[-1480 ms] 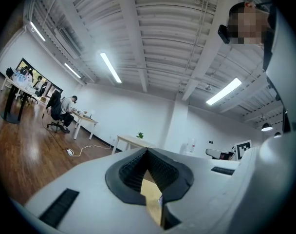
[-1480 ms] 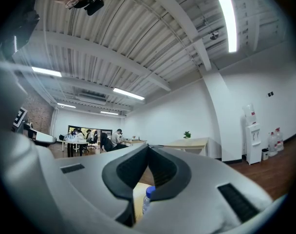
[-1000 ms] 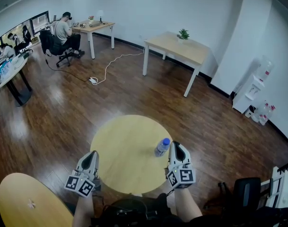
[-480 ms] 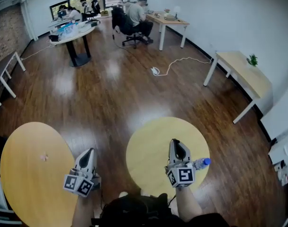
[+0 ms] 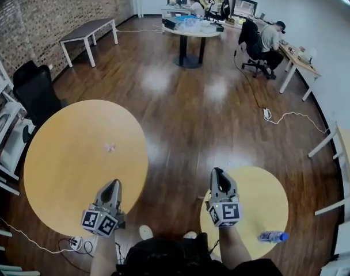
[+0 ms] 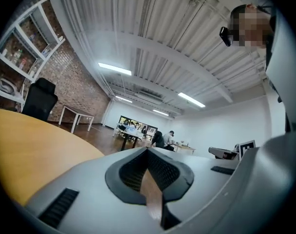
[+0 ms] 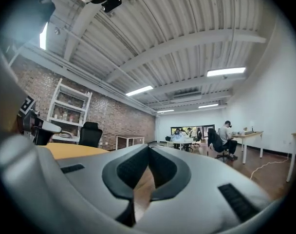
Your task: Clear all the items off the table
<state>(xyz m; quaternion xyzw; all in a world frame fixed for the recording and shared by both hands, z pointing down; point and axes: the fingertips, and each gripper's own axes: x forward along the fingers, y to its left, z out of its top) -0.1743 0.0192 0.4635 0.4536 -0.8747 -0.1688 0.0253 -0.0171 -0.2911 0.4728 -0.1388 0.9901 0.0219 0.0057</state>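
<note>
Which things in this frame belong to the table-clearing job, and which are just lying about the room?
Job: clear plastic bottle with blue cap, on the small round yellow table; left gripper and right gripper, both shut, empty.
Lying about: large round yellow table with a small pale item, too small to identify; black office chair; white floor cable.

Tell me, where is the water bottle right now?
In the head view the water bottle sits at lower right, on the small round table near its right edge, right of the right gripper and apart from it.
</note>
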